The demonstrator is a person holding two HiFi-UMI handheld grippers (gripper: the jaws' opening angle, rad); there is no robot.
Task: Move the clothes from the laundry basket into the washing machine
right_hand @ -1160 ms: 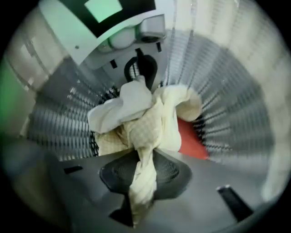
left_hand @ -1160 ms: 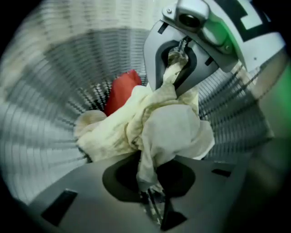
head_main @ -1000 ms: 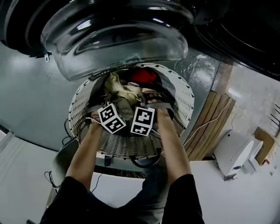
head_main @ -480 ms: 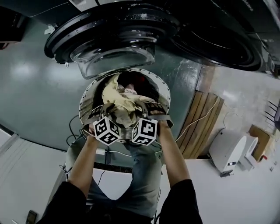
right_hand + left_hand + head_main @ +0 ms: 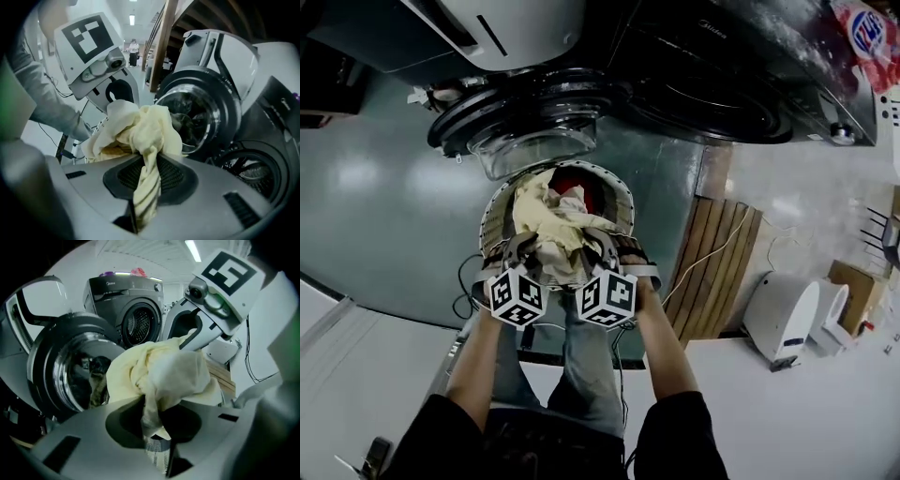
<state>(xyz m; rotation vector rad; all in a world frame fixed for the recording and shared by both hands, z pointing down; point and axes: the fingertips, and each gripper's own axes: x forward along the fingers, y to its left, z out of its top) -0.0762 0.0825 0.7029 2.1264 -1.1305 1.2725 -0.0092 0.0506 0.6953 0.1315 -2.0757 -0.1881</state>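
1. Dark washing machine (image 5: 112,301): small brand word "Midea" on its top panel.
2. Red-and-white packet (image 5: 862,33) on top of that machine: round blue logo with white letters, too blurred to read.
3. Left marker cube (image 5: 517,298) and right marker cube (image 5: 607,298): black-and-white square codes, no letters.

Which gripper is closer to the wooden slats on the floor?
Right. The right gripper, shut on the yellow cloth, is on the side toward the wooden slats; the left gripper, shut on the same cloth, is on the far side.
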